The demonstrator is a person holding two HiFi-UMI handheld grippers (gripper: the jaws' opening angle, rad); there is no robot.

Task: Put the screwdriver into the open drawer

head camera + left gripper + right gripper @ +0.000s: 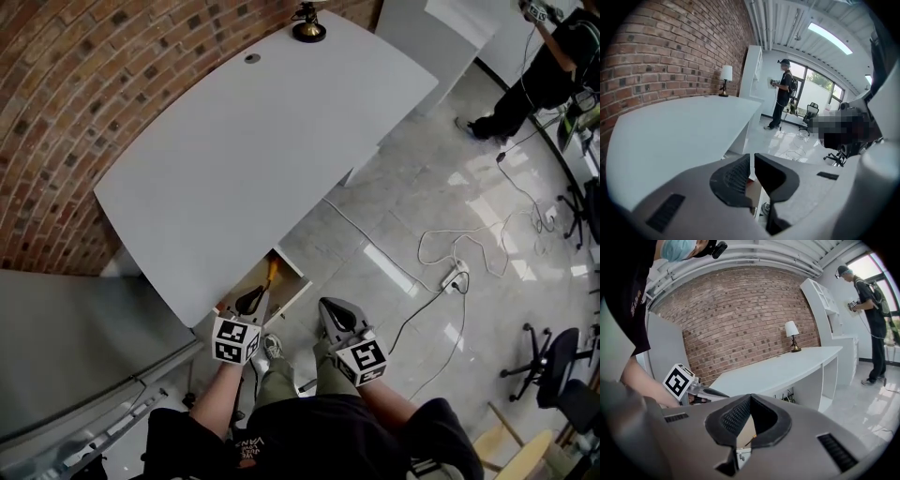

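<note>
Of the screwdriver [273, 271] only an orange handle shows in the open drawer [292, 298]; the rest is hidden under the table [253, 141]. The left gripper [255, 298], at the drawer's 7 o'clock, has its fingers a slit apart and empty. The right gripper [330, 309], at 4 o'clock, has its fingertips touching and holds nothing.

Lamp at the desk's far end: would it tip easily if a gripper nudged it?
Probably yes if pushed high: the lamp carries its shade on a thin stem. Its round base looks wide, so a low push might slide it on the smooth desk.
</note>
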